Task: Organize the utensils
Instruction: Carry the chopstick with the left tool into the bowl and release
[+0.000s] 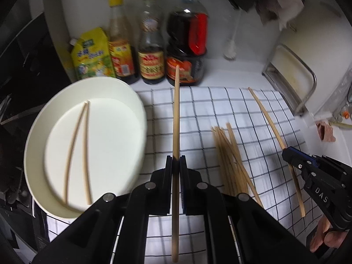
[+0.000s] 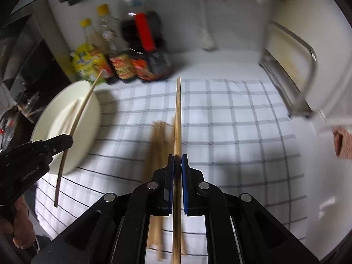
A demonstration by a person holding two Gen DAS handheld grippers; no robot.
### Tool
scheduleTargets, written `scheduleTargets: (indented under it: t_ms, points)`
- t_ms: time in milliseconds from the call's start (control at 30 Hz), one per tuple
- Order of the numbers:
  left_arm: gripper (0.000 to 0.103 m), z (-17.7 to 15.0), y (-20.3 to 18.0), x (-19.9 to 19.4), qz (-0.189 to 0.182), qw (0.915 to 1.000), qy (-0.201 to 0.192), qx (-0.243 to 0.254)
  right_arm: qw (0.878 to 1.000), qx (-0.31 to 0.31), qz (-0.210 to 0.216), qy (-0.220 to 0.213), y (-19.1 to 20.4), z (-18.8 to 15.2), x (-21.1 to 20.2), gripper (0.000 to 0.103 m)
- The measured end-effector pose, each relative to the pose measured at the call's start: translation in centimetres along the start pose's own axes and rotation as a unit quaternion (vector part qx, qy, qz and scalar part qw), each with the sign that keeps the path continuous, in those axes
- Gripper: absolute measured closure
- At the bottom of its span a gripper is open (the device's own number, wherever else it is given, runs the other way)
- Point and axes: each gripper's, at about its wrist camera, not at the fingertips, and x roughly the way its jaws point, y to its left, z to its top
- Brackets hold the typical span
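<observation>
My left gripper (image 1: 175, 158) is shut on a single wooden chopstick (image 1: 176, 114), held above the checked cloth (image 1: 220, 103) and pointing away toward the bottles. My right gripper (image 2: 177, 156) is shut on another chopstick (image 2: 177, 114), also lifted off the cloth. In the left wrist view the right gripper (image 1: 286, 153) shows at the right with its chopstick (image 1: 270, 121). In the right wrist view the left gripper (image 2: 69, 142) shows at the left with its chopstick (image 2: 82, 107). A bundle of several chopsticks (image 1: 231, 156) lies on the cloth. Two chopsticks (image 1: 79, 149) rest in the white oval dish (image 1: 134, 101).
Three sauce bottles (image 1: 151, 44) and a yellow pouch (image 1: 90, 55) stand against the back wall. A metal-framed rack (image 1: 292, 74) sits at the right. A white brush (image 1: 231, 48) leans at the back. Dark clutter lies left of the dish. A person's fingers (image 1: 323, 235) hold the right gripper's handle.
</observation>
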Motion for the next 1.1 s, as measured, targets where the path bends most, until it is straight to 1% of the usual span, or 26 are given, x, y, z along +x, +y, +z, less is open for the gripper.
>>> scheduleTargets:
  t_ms: [133,267,333,467,633,767,900,1100]
  points:
    - [0.096,0.9,4.0,-1.3,0.018,0.9995,-0.015,-0.019,0.999,-0.021,0.033,-0.014,4.4,2.0,0.4,0.097]
    - [0.096,1.0,8.2,-2.0,0.039,0.9983,-0.016,-0.039,0.997,-0.046,0.064,-0.015,9.0,3.8,1.6,0.097]
    - [0.096,0.9,10.7,-1.9,0.051,0.9973,-0.01,-0.051,0.995,-0.06,0.081,-0.009,11.7,4.7,2.7,0.097]
    - [0.096,0.6,14.5,-1.1,0.067,0.9954,0.002,-0.068,0.991,-0.085,0.101,0.003,16.3,5.9,4.9,0.097]
    - [0.096,0.8,18.7,0.9,0.073,0.9937,0.02,-0.082,0.988,-0.097,0.116,0.029,20.7,7.0,8.3,0.097]
    - [0.096,0.9,20.2,2.6,0.067,0.9941,0.032,-0.079,0.988,-0.097,0.111,0.046,22.7,7.4,10.5,0.097]
    - [0.096,0.8,21.0,4.4,0.056,0.9941,0.049,-0.079,0.989,-0.087,0.101,0.068,23.2,7.5,12.7,0.097]
    - [0.096,1.1,21.3,6.0,0.042,0.9945,0.058,-0.076,0.989,-0.083,0.088,0.09,23.7,7.4,14.8,0.097]
